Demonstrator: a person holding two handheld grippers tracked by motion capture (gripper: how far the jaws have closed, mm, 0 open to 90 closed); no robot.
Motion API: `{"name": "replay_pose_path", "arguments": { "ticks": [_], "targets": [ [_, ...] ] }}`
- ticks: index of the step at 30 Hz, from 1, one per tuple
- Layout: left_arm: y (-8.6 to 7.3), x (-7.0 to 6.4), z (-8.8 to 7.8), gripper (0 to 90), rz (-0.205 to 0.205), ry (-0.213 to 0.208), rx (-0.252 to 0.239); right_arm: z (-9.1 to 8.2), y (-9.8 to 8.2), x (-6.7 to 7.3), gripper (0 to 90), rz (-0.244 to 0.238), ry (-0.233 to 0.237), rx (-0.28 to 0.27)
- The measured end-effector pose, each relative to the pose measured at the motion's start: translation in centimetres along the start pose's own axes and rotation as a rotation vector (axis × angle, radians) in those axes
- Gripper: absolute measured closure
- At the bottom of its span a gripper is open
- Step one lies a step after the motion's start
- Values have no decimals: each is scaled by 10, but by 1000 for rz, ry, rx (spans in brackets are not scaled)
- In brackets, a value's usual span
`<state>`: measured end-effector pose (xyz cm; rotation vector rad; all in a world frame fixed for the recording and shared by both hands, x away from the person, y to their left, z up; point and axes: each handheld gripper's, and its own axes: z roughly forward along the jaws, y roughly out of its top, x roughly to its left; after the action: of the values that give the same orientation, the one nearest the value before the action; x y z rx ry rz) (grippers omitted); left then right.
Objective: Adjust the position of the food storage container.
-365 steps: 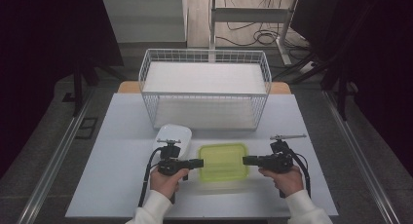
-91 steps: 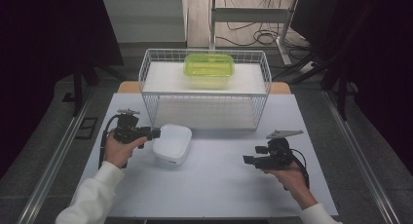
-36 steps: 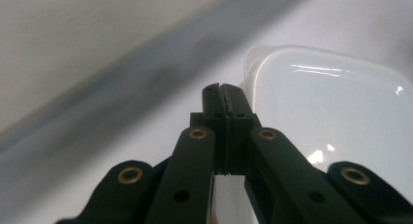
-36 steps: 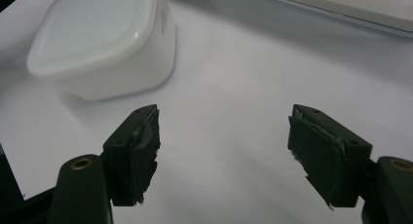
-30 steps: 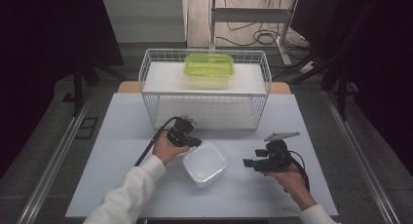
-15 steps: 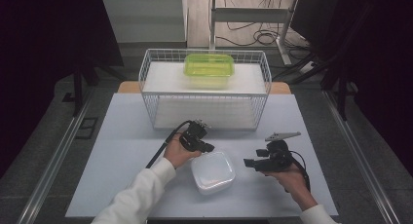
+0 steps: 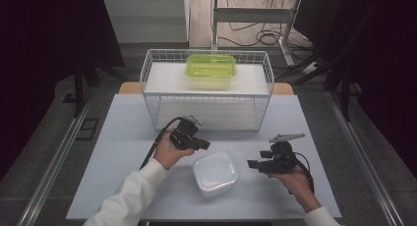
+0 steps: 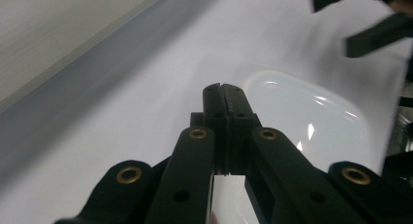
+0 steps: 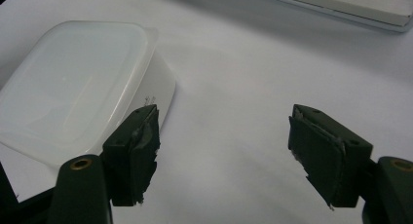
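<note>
in the high view the white lidded plastic container (image 7: 215, 173) lies on the pale table (image 7: 123, 152) between the left gripper (image 7: 200, 144) and right gripper (image 7: 253, 164), likely placed for a two-sided lift into the white wire basket (image 7: 206, 91), where a green-lidded plastic box (image 7: 210, 66) sits. the left gripper view shows its jaws clenched on nothing just above the container (image 8: 311, 112). the right gripper view shows its jaws spread wide beside the container (image 9: 73, 83), with nothing between them and bare table ahead.
</note>
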<state>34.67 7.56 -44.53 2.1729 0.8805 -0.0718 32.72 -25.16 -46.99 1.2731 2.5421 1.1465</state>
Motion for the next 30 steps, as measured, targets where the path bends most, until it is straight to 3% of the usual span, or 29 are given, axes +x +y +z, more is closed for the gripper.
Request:
{"name": "replay_pose_path", "arguments": {
  "ticks": [3, 10, 14, 18, 21, 24, 27, 30],
  "targets": [
    [-8, -17, -6, 900, 32, -43, 5, 0, 0, -1, 270, 3, -3, 0],
    [-30, -66, -1, 900, 120, -133, 98, 1, 0, -1, 269, 11, -9, 5],
    [-43, -89, 8, 900, 190, -139, 167, 2, 0, -1, 270, 8, -9, 10],
    [-55, -95, 19, 900, 216, -114, 205, 2, 0, -1, 269, 8, -12, 10],
    [-62, -96, 25, 900, 196, -102, 210, 2, -1, -2, 270, 8, -13, 10],
    [-66, -95, 27, 900, 190, -116, 211, 2, -1, -2, 269, 10, -15, 12],
    [-68, -95, 29, 900, 199, -87, 222, 2, -1, -2, 269, 11, -16, 12],
    [-69, -92, 31, 900, 173, -85, 211, 3, -1, -2, 270, 9, -18, 14]
  ]
}}
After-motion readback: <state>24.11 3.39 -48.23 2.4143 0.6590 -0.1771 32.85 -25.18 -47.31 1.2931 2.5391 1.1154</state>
